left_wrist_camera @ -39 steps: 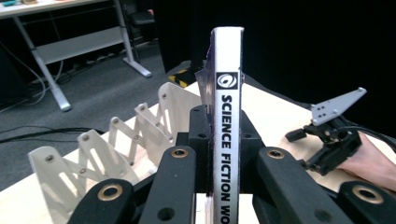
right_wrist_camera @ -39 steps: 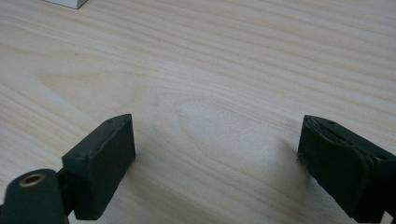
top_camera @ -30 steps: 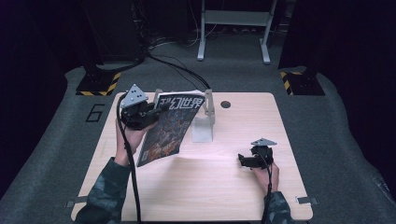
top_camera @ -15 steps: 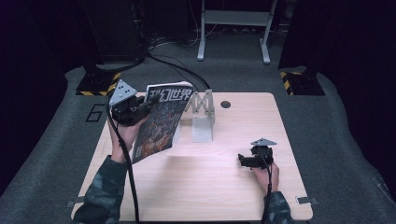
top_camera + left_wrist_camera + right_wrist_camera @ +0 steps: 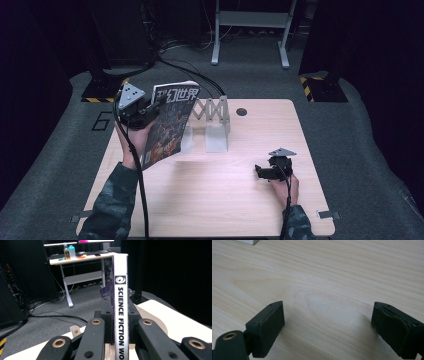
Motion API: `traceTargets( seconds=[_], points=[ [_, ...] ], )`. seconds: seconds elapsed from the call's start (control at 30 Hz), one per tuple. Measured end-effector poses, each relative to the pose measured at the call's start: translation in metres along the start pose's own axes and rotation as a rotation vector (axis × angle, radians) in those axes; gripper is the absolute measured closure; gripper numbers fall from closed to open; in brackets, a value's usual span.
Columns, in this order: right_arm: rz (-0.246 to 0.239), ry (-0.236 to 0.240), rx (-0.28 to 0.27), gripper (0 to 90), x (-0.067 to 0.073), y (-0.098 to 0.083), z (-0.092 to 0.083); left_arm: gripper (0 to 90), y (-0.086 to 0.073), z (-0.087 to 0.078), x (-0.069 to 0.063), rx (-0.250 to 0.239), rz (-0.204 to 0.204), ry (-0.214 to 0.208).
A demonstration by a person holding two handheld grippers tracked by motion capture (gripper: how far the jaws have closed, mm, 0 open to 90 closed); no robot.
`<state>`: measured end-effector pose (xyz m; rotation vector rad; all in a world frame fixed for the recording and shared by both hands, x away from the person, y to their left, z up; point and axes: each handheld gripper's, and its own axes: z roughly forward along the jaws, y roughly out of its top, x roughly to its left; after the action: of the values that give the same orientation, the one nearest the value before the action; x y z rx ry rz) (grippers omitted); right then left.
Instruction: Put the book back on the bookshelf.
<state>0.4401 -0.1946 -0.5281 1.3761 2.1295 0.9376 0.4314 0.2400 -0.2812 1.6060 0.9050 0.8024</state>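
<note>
The left claw [image 5: 150, 107] is pinched on the spine of a science fiction magazine [image 5: 167, 122], and in the left gripper view the white spine [image 5: 121, 305] stands straight up between the two black jaws, pressed from both sides. Against the earlier high views the magazine has swung up: a second ago it leaned low over the worktop [image 5: 215, 200] with its cover tilted toward the rack, and now it hangs nearly upright from the claw, lifted a little and drawn toward the person's left, its lower edge off the wood. Just to the right of that claw stands the white accordion-style rack [image 5: 212, 120], its slots unoccupied and the magazine's right edge close beside the nearest one, though whether they touch cannot be told. My reading is that the magazine is being squared up so it can be slid on edge into a slot, and that the upright turn is the useful part of that. Far to the right, the right claw [image 5: 261, 171] rests low on the worktop where it was before, jaws spread wide with only bare wood between them.
</note>
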Motion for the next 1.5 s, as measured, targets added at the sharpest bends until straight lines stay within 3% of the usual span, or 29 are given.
traceTargets(
  seconds=[0.37, 1.0, 1.5],
  points=[
    [0.002, 0.000, 0.000, 10.9, 0.000, 0.000, 0.000, 82.1, 0.003, 0.010, 0.003, -0.049, -0.007, 0.064],
    [0.004, -0.001, -0.001, 11.1, 0.000, 0.000, 0.000, 82.1, 0.000, 0.043, 0.010, -0.019, 0.009, 0.110],
    [0.013, -0.002, -0.005, 11.3, 0.001, 0.000, 0.000, 82.1, -0.009, 0.066, 0.019, -0.033, -0.026, 0.156]
  ],
)
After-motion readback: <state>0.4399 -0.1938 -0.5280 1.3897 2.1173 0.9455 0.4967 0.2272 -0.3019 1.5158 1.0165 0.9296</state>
